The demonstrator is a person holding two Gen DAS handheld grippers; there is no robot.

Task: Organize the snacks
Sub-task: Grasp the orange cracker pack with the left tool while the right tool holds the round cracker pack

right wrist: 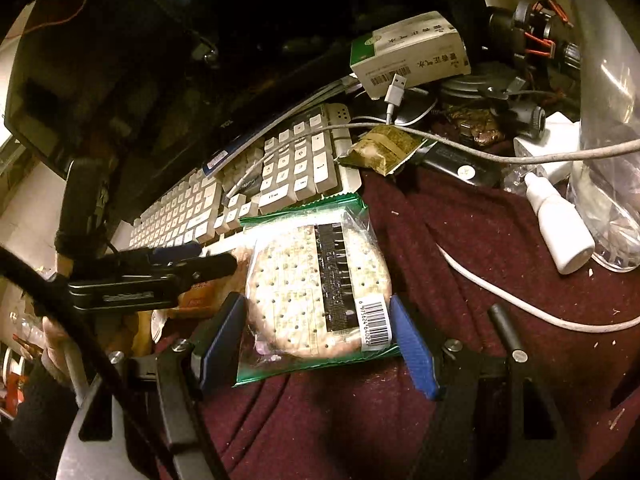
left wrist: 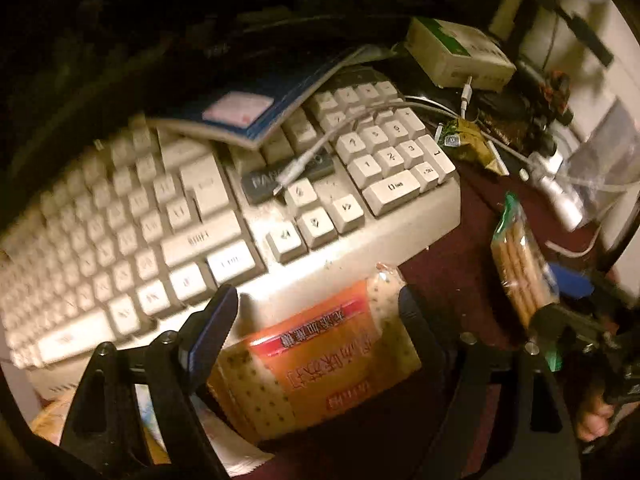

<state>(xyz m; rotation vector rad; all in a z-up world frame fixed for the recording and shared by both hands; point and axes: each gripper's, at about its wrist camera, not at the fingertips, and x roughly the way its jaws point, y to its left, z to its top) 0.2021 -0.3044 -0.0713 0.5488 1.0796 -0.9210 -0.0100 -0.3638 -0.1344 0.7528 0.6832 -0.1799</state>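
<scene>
The left gripper [left wrist: 316, 316] holds an orange cracker pack [left wrist: 320, 356] between its jaws. The right gripper [right wrist: 318, 334] clamps a green-edged wrapper [right wrist: 312, 292] with round crackers inside, keyboard [right wrist: 280, 176] beyond.

Orange-labelled pack of pale dotted crackers [left wrist: 320, 356]; green-edged clear pack of speckled crackers [right wrist: 316, 284]; off-white plastic keyboard [left wrist: 168, 216]; maroon fabric cloth [right wrist: 480, 260].

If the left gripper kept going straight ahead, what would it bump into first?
Probably the keyboard. The left gripper already has the orange cracker pack between its jaws, and that pack's far end looks nearly against the keyboard's front edge, though depth is hard to judge.
</scene>
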